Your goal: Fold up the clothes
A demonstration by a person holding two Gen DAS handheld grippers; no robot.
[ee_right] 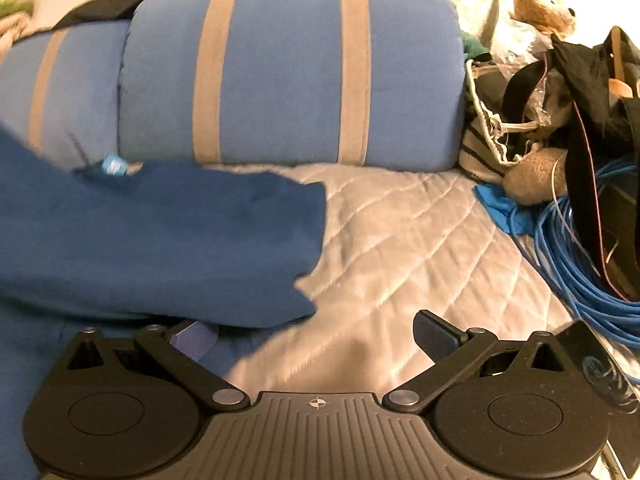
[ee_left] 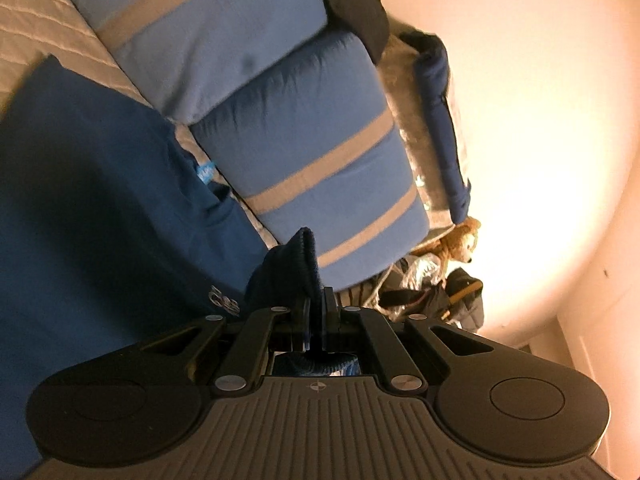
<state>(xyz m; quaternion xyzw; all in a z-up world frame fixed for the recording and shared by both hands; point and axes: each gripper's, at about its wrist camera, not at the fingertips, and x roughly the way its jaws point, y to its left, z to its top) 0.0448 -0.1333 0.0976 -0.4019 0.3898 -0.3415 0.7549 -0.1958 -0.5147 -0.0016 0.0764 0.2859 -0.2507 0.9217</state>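
Observation:
A dark blue sweatshirt [ee_left: 92, 184] lies on the quilted bed cover [ee_left: 28, 24], tilted in the left wrist view. My left gripper [ee_left: 316, 312] is shut on a ribbed edge of the sweatshirt [ee_left: 296, 264], which bunches up between the fingers. In the right wrist view the sweatshirt [ee_right: 160, 240] covers the left half of the quilted cover [ee_right: 400, 248], with a light blue neck label [ee_right: 114, 166] showing. My right gripper [ee_right: 316, 340] is open and empty, low over the cover at the sweatshirt's right edge; its left finger [ee_right: 196, 340] sits under the cloth's edge.
Blue pillows with grey stripes [ee_right: 280, 76] lie along the far side of the bed. At the right are a teddy bear [ee_right: 540, 0], dark bags and straps [ee_right: 580, 80], a coil of blue cable [ee_right: 580, 264] and a blue glove [ee_right: 500, 208].

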